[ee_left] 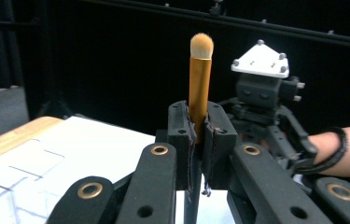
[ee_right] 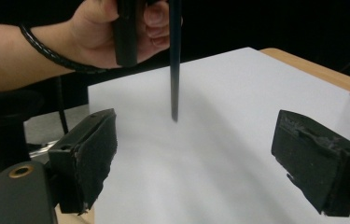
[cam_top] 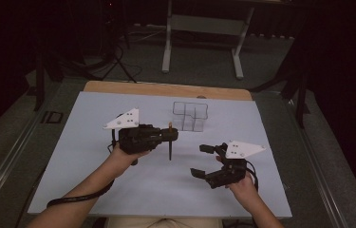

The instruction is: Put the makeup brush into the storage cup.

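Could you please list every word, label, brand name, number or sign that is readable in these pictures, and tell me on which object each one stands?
There are none to read.
The makeup brush bears no lettering on its gold ferrule or on its dark handle.
The clear organizer carries no label.
The white sheet is blank.
The left gripper and right gripper show no markings.

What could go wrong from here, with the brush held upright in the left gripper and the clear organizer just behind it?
1. The left gripper pinches the makeup brush on its gold ferrule, with the long dark handle hanging free; a smooth, narrow grip could let it slip or swing.
2. The clear organizer looks light, so a misjudged approach could knock it.
3. The right gripper stands open close to the brush's lower tip and could bump it.
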The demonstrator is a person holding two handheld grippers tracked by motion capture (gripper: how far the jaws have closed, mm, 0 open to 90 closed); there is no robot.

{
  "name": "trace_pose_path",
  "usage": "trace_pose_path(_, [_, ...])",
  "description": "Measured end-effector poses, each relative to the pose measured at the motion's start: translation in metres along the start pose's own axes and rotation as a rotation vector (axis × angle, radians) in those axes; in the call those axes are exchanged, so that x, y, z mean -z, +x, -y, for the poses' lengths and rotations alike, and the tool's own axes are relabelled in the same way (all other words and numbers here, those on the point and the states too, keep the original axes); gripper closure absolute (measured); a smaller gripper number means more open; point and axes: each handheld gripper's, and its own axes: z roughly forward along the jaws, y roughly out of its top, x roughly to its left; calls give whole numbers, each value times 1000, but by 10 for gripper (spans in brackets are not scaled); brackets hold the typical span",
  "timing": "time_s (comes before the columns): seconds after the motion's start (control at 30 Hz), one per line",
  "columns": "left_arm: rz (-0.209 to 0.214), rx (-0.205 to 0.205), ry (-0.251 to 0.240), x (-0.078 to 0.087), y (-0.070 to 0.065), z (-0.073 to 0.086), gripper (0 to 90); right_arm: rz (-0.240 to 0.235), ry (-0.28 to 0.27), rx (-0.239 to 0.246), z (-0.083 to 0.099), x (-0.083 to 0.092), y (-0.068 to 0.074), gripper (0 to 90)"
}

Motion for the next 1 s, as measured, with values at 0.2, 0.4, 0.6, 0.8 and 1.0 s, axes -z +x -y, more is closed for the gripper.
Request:
trace_pose_path(0.2, [-21,-9,-3,1,7,-9,847,43,-36,-7,5,10,-1,145])
trace_pose_path(0.4, [-35,-18,-3,-1,13,-17,847,51,-38,-28,8,11,-3,148])
trace_pose_path(0.6, [-54,-28,-13,-1,20,-28,846,52,-44,-52,12,12,-6,148])
trace_pose_path(0.8, [-71,-44,-1,-6,29,-37,847,47,-52,-61,14,13,-8,148])
trace_pose_path(1.0, [-94,-53,-5,-10,37,-44,846,40,-63,-63,16,16,-9,148])
